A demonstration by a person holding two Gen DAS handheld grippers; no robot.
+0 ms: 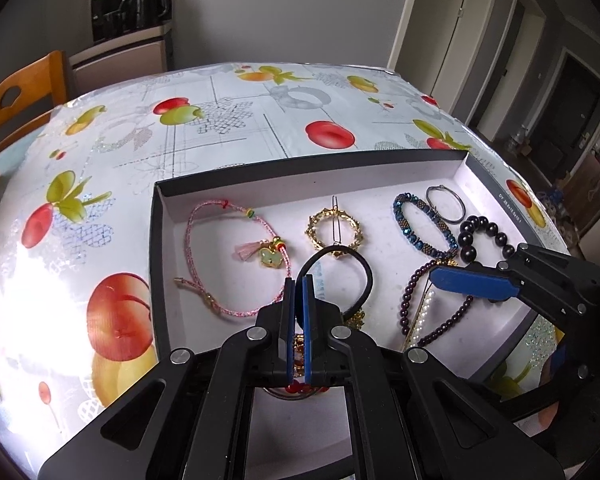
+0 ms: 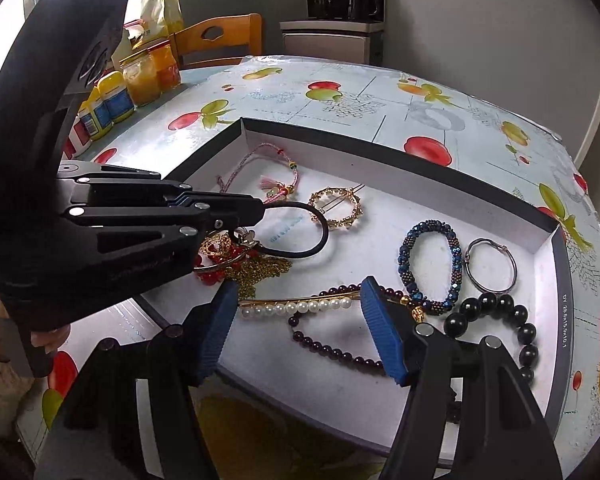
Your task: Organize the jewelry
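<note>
A shallow dark-rimmed box (image 1: 300,162) (image 2: 380,148) holds the jewelry. My left gripper (image 1: 299,280) (image 2: 262,211) is shut on a black hair tie (image 1: 364,268) (image 2: 320,236), whose loop sticks out past the fingertips. My right gripper (image 2: 298,285) stands open over a pearl clip (image 2: 296,307) and a purple bead bracelet (image 2: 332,350); one of its fingers (image 1: 472,282) shows in the left wrist view. Further in lie a pink cord bracelet (image 1: 236,256), a gold crown clip (image 1: 334,230) (image 2: 336,208), a blue beaded bracelet (image 2: 430,266), a thin metal ring (image 2: 490,266) and a black bead bracelet (image 2: 500,320).
Red beads and a gold chain (image 2: 256,272) are heaped under the left gripper. The box rests on a fruit-print tablecloth (image 1: 260,120). Jars and bottles (image 2: 140,76) stand at the table's left edge, with a wooden chair (image 2: 220,36) behind. A hand (image 2: 48,336) grips the left tool.
</note>
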